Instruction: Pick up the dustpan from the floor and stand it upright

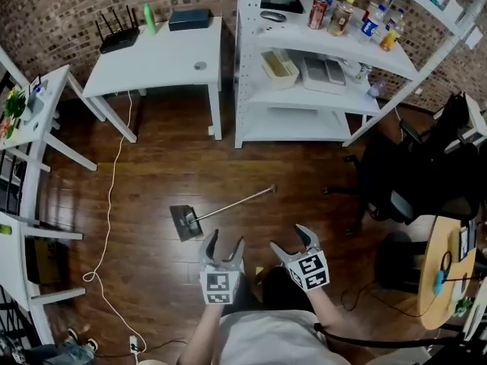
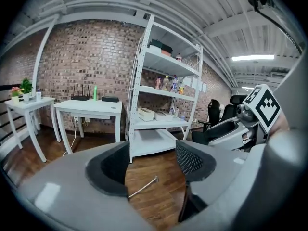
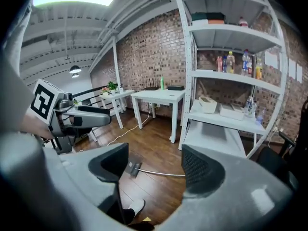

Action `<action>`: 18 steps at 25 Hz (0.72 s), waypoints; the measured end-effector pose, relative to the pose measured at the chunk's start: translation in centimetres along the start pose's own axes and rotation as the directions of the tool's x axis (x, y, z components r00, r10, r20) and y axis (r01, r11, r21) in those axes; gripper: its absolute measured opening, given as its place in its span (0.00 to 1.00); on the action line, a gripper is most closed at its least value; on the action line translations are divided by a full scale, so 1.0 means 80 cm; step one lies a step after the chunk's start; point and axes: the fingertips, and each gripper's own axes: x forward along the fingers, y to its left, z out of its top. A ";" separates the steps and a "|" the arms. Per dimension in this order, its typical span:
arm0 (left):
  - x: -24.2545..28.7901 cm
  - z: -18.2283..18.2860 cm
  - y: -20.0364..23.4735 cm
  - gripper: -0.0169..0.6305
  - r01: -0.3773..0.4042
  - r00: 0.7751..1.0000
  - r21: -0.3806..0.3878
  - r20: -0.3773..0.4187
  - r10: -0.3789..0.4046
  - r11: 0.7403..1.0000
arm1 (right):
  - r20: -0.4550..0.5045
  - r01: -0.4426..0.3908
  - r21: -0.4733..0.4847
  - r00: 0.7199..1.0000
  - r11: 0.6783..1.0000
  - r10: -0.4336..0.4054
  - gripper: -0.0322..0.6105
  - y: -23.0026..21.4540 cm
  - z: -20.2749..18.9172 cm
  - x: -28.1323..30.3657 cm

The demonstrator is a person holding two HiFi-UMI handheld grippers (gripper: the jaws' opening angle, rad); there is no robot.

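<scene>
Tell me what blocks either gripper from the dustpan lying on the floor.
Nothing visible does. Only dark wooden floor separates the open left gripper and open right gripper from the dark long-handled dustpan lying flat ahead.

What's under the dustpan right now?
The dustpan lies on the wood floor, with nothing else visibly beneath its handle. Whatever is under its head is covered by the head itself.

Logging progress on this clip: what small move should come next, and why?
The dustpan lies flat on the floor, untouched; the left gripper and right gripper both hang open and empty above it. Probably best to lower the right gripper toward the handle, whose free end lies nearer it.
</scene>
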 end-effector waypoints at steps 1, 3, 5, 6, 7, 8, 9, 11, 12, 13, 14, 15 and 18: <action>0.013 -0.006 0.003 0.51 0.007 1.000 0.001 -0.018 -0.007 1.000 | -0.024 -0.003 -0.001 1.000 1.000 0.003 0.57 -0.006 -0.007 0.012; 0.040 -0.017 0.007 0.50 0.024 0.998 -0.002 -0.052 -0.024 1.000 | -0.067 -0.009 -0.001 0.998 1.000 0.009 0.57 -0.021 -0.020 0.035; 0.069 -0.028 0.010 0.50 0.036 0.995 -0.018 -0.087 -0.037 0.999 | -0.106 -0.018 0.004 0.994 1.000 0.018 0.57 -0.039 -0.030 0.059; 0.085 -0.035 0.011 0.49 0.037 0.994 -0.031 -0.105 -0.040 0.999 | -0.126 -0.024 0.006 0.992 1.000 0.025 0.57 -0.050 -0.036 0.072; 0.102 -0.043 0.013 0.49 0.035 0.992 -0.045 -0.123 -0.041 0.998 | -0.145 -0.032 0.009 0.989 0.999 0.033 0.57 -0.061 -0.044 0.087; 0.119 -0.050 0.015 0.49 0.030 0.989 -0.057 -0.140 -0.038 0.998 | -0.164 -0.043 0.010 0.985 0.999 0.044 0.57 -0.073 -0.051 0.103; 0.137 -0.058 0.017 0.49 0.023 0.987 -0.065 -0.155 -0.033 0.998 | -0.181 -0.056 0.010 0.982 0.998 0.057 0.57 -0.084 -0.059 0.121; 0.174 -0.073 0.023 0.48 0.013 0.983 -0.070 -0.182 -0.026 0.997 | -0.214 -0.087 0.001 0.973 0.996 0.085 0.57 -0.106 -0.075 0.160; 0.193 -0.083 0.025 0.48 0.008 0.980 -0.075 -0.197 -0.023 0.997 | -0.233 -0.104 -0.007 0.967 0.995 0.100 0.57 -0.117 -0.083 0.179; 0.209 -0.094 0.025 0.48 0.000 0.976 -0.087 -0.215 -0.019 0.996 | -0.252 -0.124 -0.013 0.961 0.992 0.117 0.57 -0.126 -0.092 0.197; 0.223 -0.109 0.025 0.48 -0.010 0.971 -0.103 -0.237 -0.015 0.995 | -0.271 -0.144 -0.016 0.953 0.989 0.135 0.57 -0.134 -0.102 0.214; 0.237 -0.125 0.026 0.48 -0.021 0.965 -0.119 -0.262 -0.011 0.993 | -0.286 -0.163 -0.017 0.946 0.986 0.152 0.57 -0.142 -0.112 0.232; 0.293 -0.176 0.038 0.46 -0.046 0.944 -0.136 -0.330 -0.002 0.990 | -0.330 -0.202 -0.025 0.926 0.979 0.183 0.57 -0.177 -0.150 0.299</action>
